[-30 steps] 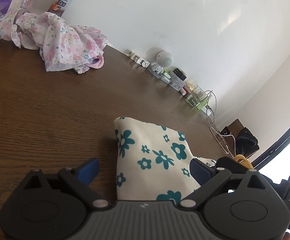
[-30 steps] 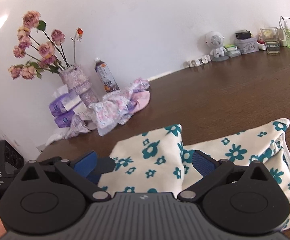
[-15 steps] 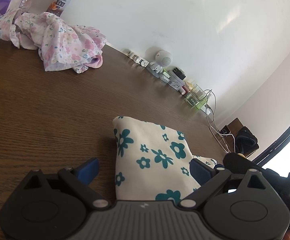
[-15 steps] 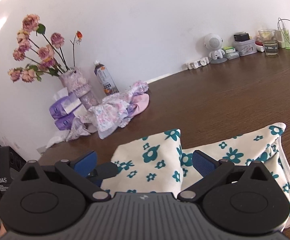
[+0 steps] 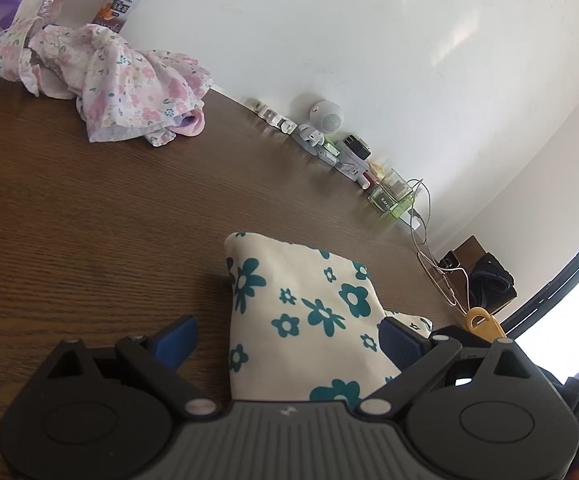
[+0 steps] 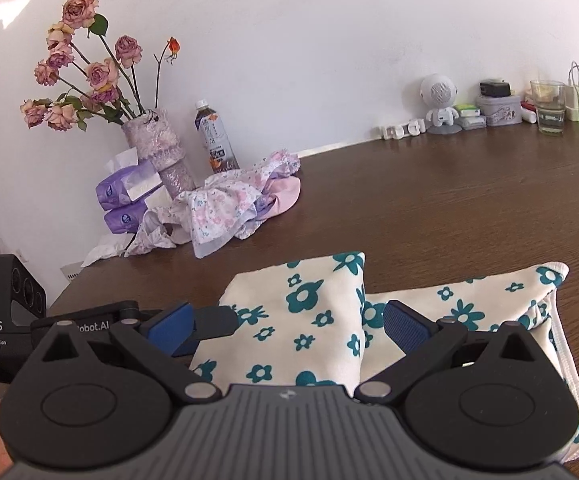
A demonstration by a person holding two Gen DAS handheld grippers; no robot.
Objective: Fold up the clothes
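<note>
A cream garment with teal flowers [image 5: 301, 312] lies folded on the brown wooden table [image 5: 89, 216]. In the right wrist view the same garment [image 6: 309, 320] shows one folded layer over a wider lower layer. My left gripper [image 5: 287, 340] is open, its blue pads on either side of the fold and just above it. My right gripper [image 6: 287, 328] is open too, hovering over the fold, with nothing gripped. A crumpled pink floral garment [image 5: 129, 84] lies farther back near the wall; the right wrist view shows that pink garment [image 6: 229, 208] beside a vase.
A vase of dried roses [image 6: 157, 148], tissue packs [image 6: 129, 188] and a drink bottle [image 6: 215, 140] stand at the wall. A small robot figure [image 6: 439, 104], a glass [image 6: 547, 112], boxes and cables line the back edge. The left device body [image 6: 5, 320] is at the right view's left edge.
Both grippers have risen and drawn back slightly from the folded garment. The garment lies as before.
</note>
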